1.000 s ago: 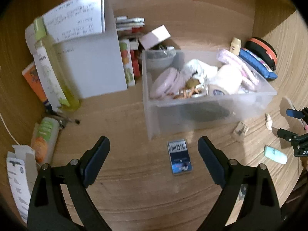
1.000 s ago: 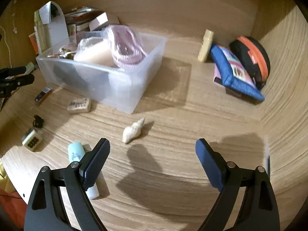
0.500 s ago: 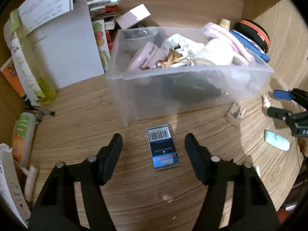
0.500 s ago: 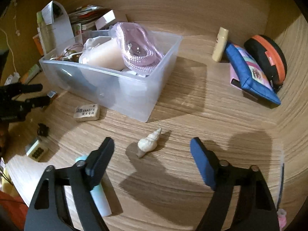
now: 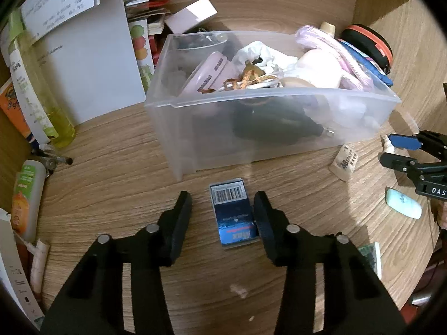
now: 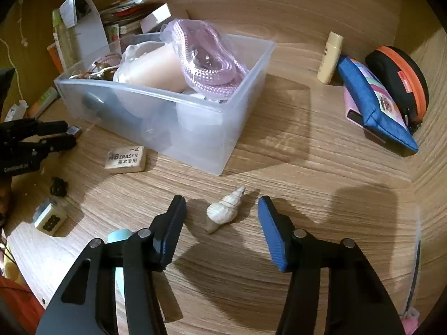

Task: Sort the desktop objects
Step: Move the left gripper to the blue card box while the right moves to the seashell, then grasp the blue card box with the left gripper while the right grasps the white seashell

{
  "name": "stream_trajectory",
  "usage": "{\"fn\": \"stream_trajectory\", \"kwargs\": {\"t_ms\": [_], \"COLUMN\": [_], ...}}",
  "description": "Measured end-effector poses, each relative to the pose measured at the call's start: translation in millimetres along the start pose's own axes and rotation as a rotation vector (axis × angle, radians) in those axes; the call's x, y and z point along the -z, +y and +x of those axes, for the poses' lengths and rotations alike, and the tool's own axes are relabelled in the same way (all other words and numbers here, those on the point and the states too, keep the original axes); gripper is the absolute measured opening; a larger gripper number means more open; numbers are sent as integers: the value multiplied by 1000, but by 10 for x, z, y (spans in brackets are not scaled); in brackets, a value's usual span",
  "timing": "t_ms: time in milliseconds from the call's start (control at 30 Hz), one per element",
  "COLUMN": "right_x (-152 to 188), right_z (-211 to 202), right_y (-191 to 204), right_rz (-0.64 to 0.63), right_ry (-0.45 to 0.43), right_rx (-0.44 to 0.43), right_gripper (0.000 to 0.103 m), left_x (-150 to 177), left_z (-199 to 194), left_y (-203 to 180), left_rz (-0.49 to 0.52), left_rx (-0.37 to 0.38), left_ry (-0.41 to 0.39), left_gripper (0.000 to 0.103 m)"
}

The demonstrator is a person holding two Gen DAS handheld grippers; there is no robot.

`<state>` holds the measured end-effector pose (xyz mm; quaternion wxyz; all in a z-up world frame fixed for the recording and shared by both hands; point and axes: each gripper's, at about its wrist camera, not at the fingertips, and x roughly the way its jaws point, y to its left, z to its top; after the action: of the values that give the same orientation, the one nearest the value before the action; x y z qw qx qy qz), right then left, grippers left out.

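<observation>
Seashell [image 6: 223, 210] on desk between closing right gripper [image 6: 222, 223] jaws, untouched; brittle, grip bulbous body. Blue box [image 5: 234, 216] between closing left gripper [image 5: 222, 217] jaws; light, rigid, take long sides.

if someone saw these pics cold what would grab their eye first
Probably the clear plastic bin in the middle of the wooden desk, heaped with a pink rope coil and other clutter. Next, the two grippers closing in front of it: the left gripper straddles a small blue barcoded box, and the right gripper straddles a white seashell, neither visibly clamped yet.
</observation>
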<state>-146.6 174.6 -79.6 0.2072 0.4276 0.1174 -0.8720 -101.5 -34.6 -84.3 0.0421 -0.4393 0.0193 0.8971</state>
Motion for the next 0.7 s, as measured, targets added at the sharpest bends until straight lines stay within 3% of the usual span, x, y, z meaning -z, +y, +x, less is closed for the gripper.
{"fn": "stream_trajectory", "kwargs": {"t_ms": [100, 233, 367, 500, 700], "right_x": [1, 2, 6, 10, 20], "right_z": [-2, -18, -23, -27, -56], "right_y": [-1, 26, 17, 12, 19], "right_rz": [-4, -21, -20, -22, -22], "right_ry": [-6, -18, -22, -24, -27], "right_rx": [9, 12, -2, -5, -17], "right_gripper": [47, 33, 21, 21, 20], "left_x": [-4, 0, 6, -2, -2], "left_z": [-2, -13, -11, -8, -105], "left_y": [4, 17, -16, -25, -101], "left_rz": [-2, -7, 8, 16, 14], "left_rx": [3, 10, 2, 3, 77], "left_ry": [-5, -9, -16, -20, -42], "left_gripper": [35, 27, 26, 26, 26]}}
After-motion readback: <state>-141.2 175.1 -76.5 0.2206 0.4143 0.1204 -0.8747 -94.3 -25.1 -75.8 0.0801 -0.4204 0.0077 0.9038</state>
